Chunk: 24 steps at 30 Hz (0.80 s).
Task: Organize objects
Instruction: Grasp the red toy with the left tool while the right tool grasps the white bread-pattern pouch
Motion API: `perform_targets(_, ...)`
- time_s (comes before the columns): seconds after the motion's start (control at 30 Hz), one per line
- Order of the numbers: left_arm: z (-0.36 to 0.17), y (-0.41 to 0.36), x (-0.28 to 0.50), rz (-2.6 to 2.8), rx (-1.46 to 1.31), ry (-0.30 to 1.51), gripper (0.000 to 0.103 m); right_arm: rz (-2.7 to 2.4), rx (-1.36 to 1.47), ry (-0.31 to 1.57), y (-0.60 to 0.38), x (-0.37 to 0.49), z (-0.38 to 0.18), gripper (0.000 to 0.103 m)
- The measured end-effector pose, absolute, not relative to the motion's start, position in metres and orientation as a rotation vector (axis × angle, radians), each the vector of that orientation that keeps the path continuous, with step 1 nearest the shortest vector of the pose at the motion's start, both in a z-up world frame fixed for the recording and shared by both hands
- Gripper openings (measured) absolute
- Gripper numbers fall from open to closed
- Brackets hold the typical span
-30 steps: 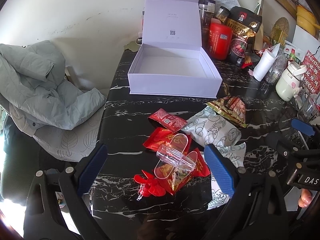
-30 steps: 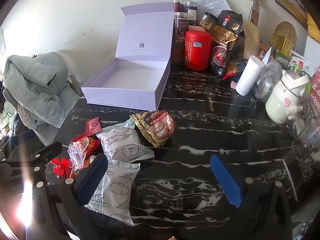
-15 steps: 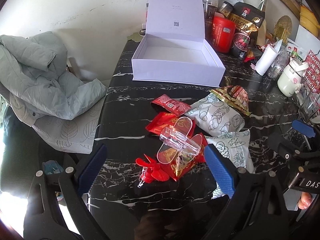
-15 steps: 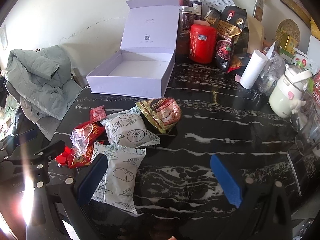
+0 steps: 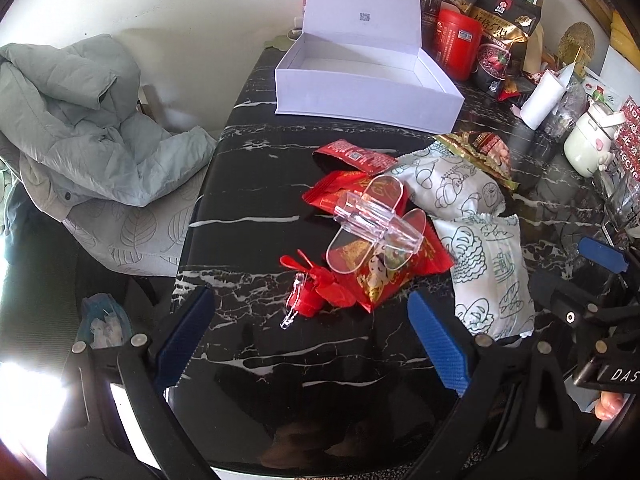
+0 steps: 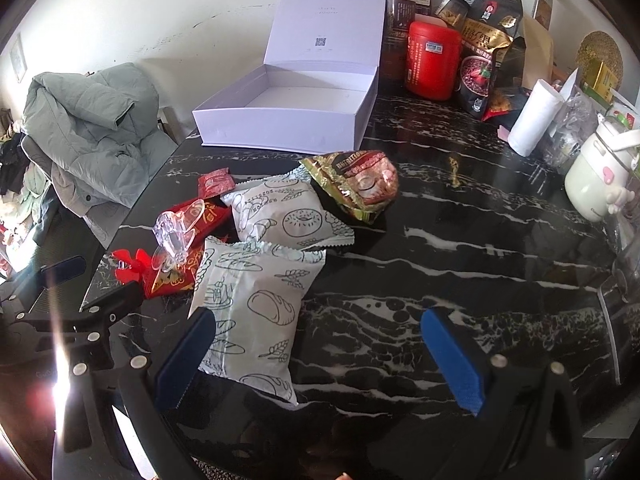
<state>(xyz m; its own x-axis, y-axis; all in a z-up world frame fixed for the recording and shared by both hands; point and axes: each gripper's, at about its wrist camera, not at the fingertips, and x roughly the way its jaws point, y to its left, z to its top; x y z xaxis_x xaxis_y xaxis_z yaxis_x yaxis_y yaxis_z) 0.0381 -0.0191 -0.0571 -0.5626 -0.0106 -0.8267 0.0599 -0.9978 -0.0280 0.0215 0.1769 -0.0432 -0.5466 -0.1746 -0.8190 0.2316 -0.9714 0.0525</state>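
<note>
An open lavender box [image 5: 362, 80] [image 6: 292, 112] stands empty at the back of the black marble table [image 5: 256, 184]. In front of it lie red snack packets [image 5: 354, 156], a clear plastic clip [image 5: 376, 216] [image 6: 176, 232] on a red packet, a red bow [image 5: 316, 284], two white bread packets [image 5: 448, 188] [image 6: 256, 308] and a gold snack bag [image 6: 356, 184]. My left gripper [image 5: 310, 342] is open and empty, above the table's near edge before the red bow. My right gripper [image 6: 320, 358] is open and empty, its left finger over the nearer bread packet.
A grey jacket [image 5: 76, 128] lies on a chair left of the table. A red canister [image 6: 434, 60], jars, snack bags, a paper roll [image 6: 534, 118] and a white jug [image 6: 596, 176] crowd the back right. Bare marble [image 6: 480, 264] shows at the right.
Both grippers have pulled back and risen a little, so the objects sit farther up and smaller in view. Nothing on the table has moved.
</note>
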Motion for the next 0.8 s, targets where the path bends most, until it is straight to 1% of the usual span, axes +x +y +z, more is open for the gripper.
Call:
perform_targets(0.2,-0.07,-0.024,0.04,-2.721,1.476,0.097,0.097,-2.532,1.364,0.096,0.168,0.02,-0.051,0.103)
perform_targets(0.37,-0.076,-0.034,0.042,-2.715,1.478,0.145,0.097,-2.484,1.37,0.089,0.158,0.015,-0.059,0.103)
perform_targets(0.6,-0.082,-0.043,0.041,-2.682,1.46,0.114,0.097,-2.445,1.391,0.12,0.144,0.007,-0.069,0.103)
perform_targets(0.7,-0.084,-0.043,0.04,-2.696,1.466,0.114,0.09,-2.421,1.423,0.094,0.145,0.003,-0.075,0.103)
perform_targets(0.77,-0.085,-0.042,0.038,-2.71,1.481,0.12,0.08,-2.41,1.436,0.08,0.145,0.0,-0.078,0.103)
perform_targets(0.8,-0.087,-0.041,0.037,-2.717,1.493,0.124,0.078,-2.406,1.439,0.076,0.145,0.0,-0.079,0.103)
